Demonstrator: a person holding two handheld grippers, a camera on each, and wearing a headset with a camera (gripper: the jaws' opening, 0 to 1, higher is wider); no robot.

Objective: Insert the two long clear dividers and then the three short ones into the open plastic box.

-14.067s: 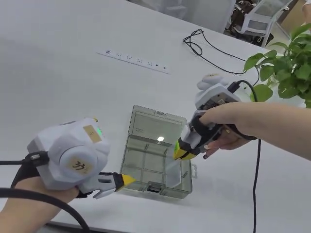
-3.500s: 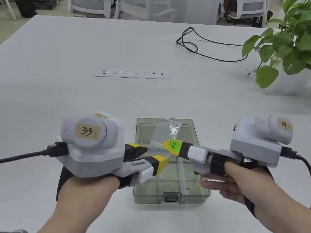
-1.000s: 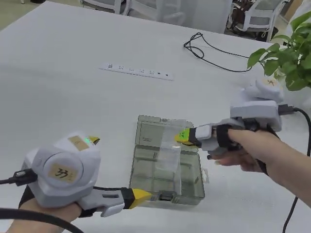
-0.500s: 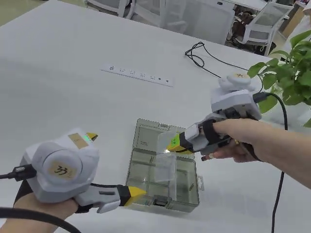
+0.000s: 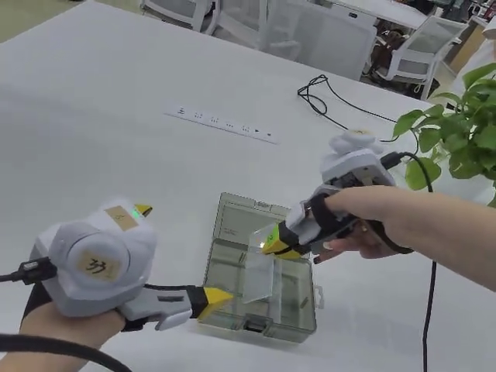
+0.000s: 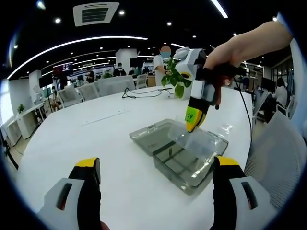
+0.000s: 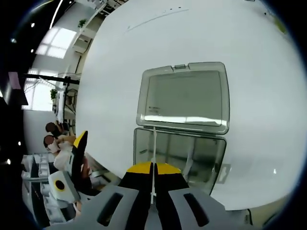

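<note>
White worktop (image 5: 93, 93) carries the open plastic box (image 5: 298, 302), lid flat behind the base. One clear divider (image 5: 260, 275) hangs tilted over the base; can't tell if its lower edge touches. Your right claw (image 5: 273, 246) is pinched together on the divider's top edge. Your left claw (image 6: 156, 167) is spread wide and holds nothing, near the box's front-left corner. Farther back are a power strip (image 5: 225, 124), a black cable (image 5: 325, 89), a plant (image 5: 457, 116) and office chairs (image 5: 418, 46).
</note>
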